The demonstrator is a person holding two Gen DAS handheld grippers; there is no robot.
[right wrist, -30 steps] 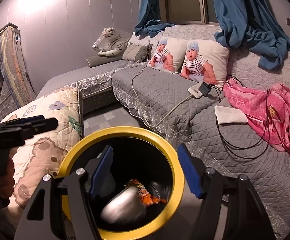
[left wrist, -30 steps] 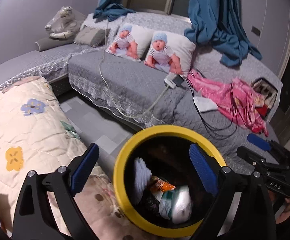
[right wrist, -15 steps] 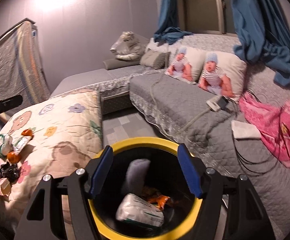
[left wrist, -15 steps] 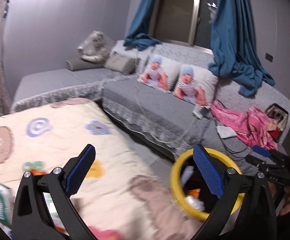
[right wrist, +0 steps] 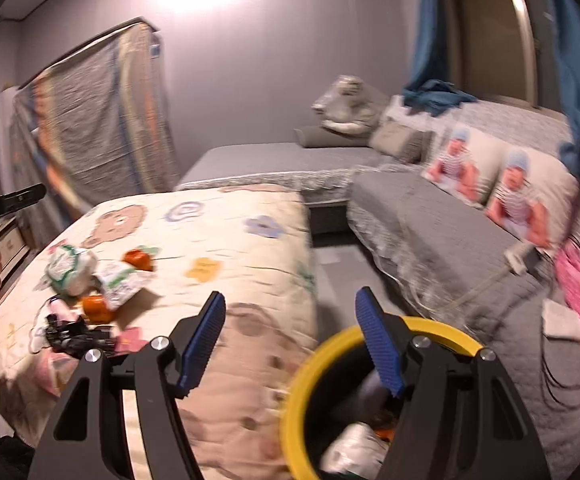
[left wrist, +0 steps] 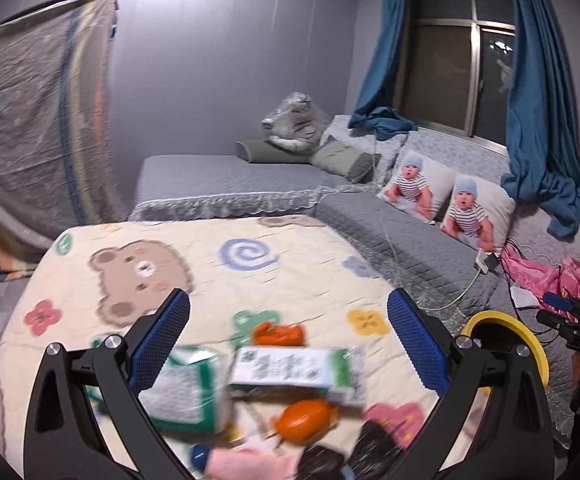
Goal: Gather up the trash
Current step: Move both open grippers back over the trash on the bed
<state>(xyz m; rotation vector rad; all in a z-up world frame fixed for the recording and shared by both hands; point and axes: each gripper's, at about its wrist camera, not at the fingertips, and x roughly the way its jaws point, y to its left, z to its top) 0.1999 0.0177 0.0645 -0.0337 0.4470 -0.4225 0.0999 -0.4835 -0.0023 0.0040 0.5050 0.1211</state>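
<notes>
1. Left gripper (left wrist: 288, 336): your fingers have just been spreading and now stand released at full width, nothing pressed between them. They hover over the litter heap on the bear-print quilt (left wrist: 250, 264).
2. Right gripper (right wrist: 290, 340): fingers part-way apart and empty, poised beside the yellow-rimmed bin (right wrist: 302, 392), which stands on the floor at the quilt's edge and already holds some wrappers.
3. Green-and-white wrapper (left wrist: 296, 370): lies flat, nearest the middle of your left fingers' span. Judged to be thin film or light card, nearly weightless and likely slick; it will crumple rather than resist. Take it across its short width near the middle, so that it folds into the pads instead of sliding out.
4. Crumpled green-and-white pack (left wrist: 186, 394): just left of the flat wrapper, close to the left finger. It looks puffed and soft, so it should compress under the grip; pinch the bulk, not a loose corner.
5. Orange pieces (left wrist: 304, 420): one lies below the flat wrapper, another, the farther orange piece (left wrist: 278, 334), beyond it. Rounded and glossy, possibly peel or foil; the blur forbids certainty. Expect them to roll or slip, and close on them squarely from both sides.
6. Dark tangle (right wrist: 76, 338) and pink scrap (left wrist: 246, 462): nearest you on the quilt; material cannot be told. The soft quilt yields beneath everything, so press down slightly before closing.
</notes>
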